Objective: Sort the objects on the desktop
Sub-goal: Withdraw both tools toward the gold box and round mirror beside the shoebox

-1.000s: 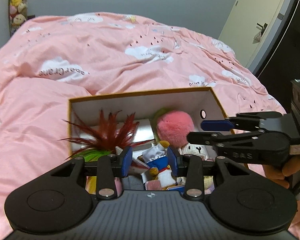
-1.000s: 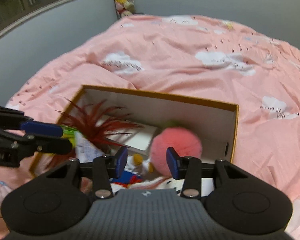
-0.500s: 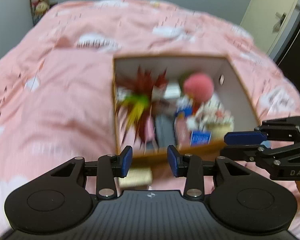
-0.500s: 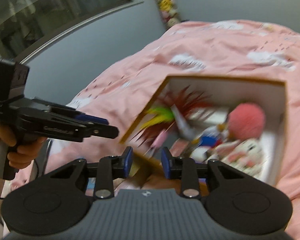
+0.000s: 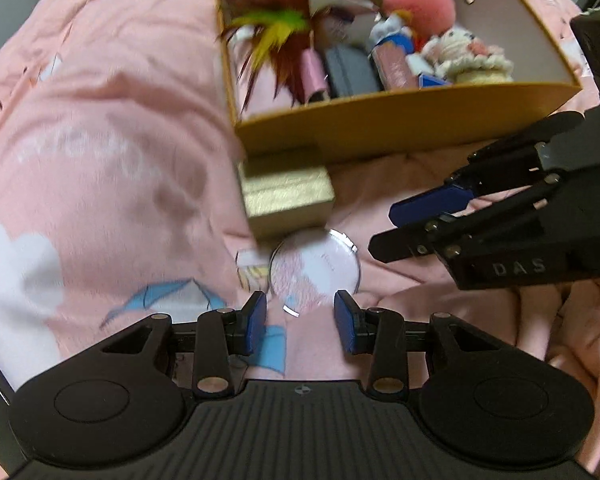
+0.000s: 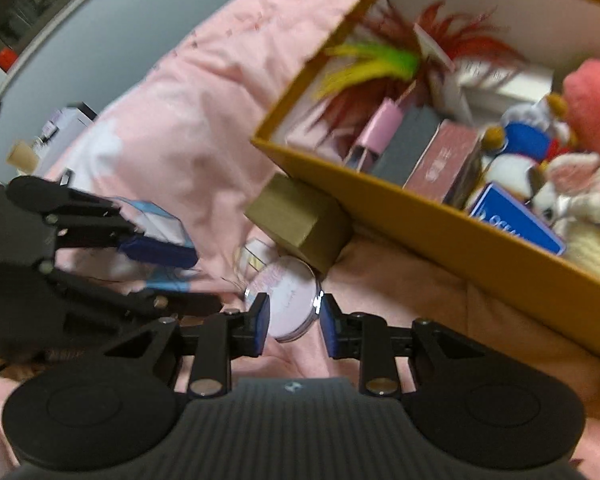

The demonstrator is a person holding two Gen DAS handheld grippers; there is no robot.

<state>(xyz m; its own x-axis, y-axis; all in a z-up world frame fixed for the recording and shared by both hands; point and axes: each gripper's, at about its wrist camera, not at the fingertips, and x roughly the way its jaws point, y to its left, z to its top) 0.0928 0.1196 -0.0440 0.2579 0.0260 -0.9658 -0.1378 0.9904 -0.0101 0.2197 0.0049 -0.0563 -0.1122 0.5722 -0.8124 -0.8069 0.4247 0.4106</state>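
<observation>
A yellow cardboard box (image 5: 400,120) (image 6: 440,232) on the pink bedspread holds feathers (image 5: 276,28), a pink plush ball (image 5: 420,0), small boxes and plush toys. In front of it lie a gold box (image 5: 286,196) (image 6: 300,216), a round pink clear-lidded case (image 5: 314,268) (image 6: 286,296) and a small card (image 5: 250,270). My left gripper (image 5: 300,320) is open and empty just short of the round case. My right gripper (image 6: 294,320) is open, its fingers on either side of the case's near edge, not touching it. It also shows in the left wrist view (image 5: 412,220).
The pink duvet (image 5: 100,140) with white clouds covers everything around the box. A blue and white flat item (image 5: 168,296) lies by the left gripper. A grey wall (image 6: 80,52) and small objects on a stand (image 6: 60,124) lie to the left.
Both grippers have pulled back from above the box and dropped low in front of it. The gold box, round case and card have come into view.
</observation>
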